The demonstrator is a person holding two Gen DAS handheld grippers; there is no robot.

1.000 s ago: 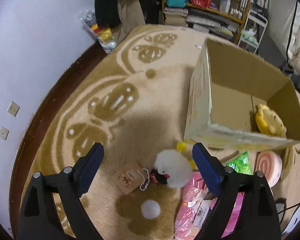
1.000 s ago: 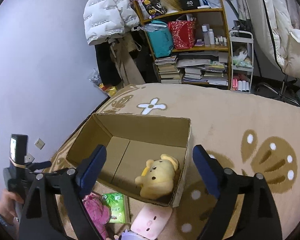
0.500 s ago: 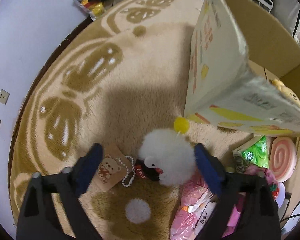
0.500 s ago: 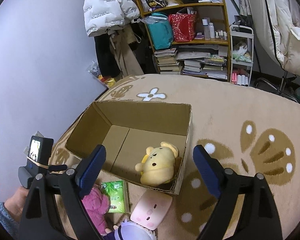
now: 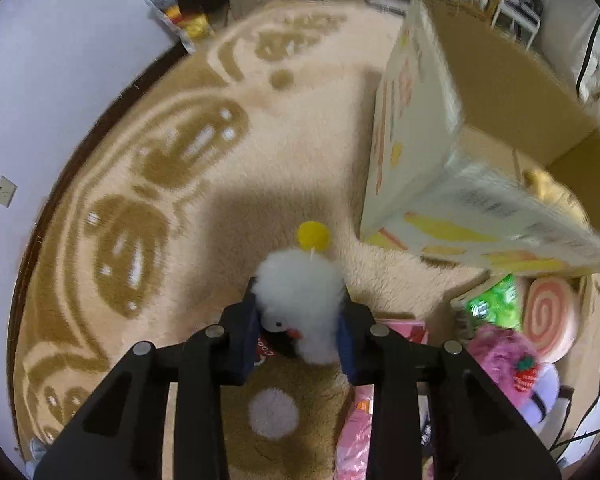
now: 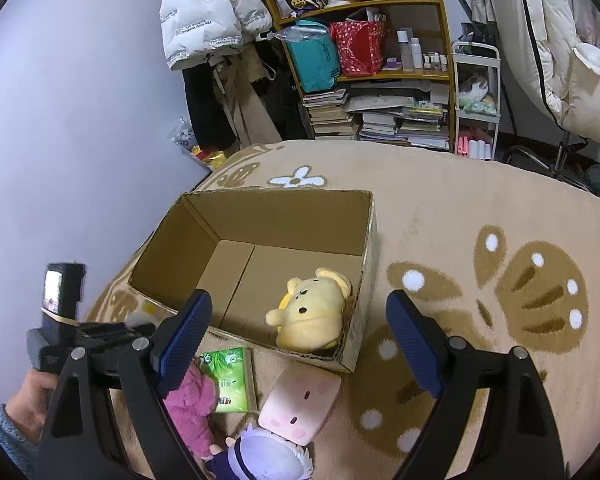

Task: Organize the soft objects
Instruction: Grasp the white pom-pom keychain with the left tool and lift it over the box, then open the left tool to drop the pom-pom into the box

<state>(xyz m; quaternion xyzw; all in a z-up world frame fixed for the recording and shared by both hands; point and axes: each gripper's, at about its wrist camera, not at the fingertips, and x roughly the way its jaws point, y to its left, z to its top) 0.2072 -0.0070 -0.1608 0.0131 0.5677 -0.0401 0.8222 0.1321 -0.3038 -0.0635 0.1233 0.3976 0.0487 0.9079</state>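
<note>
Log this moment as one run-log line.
left gripper: fingers closing on white fluffy toy | right gripper: open, empty | cardboard box: holds yellow bear plush | rug: other toys outside box

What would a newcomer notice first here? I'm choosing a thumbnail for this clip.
First, the fluffy white toy with a yellow pompom, on the beige rug, squeezed between the closing jaws of the left gripper. Next, the open cardboard box mid-rug with a yellow plush bear in its near corner.

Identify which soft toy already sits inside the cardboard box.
The yellow bear plush, lying in the cardboard box. The white fluffy toy is between the closing left gripper; the others lie on the rug.
</note>
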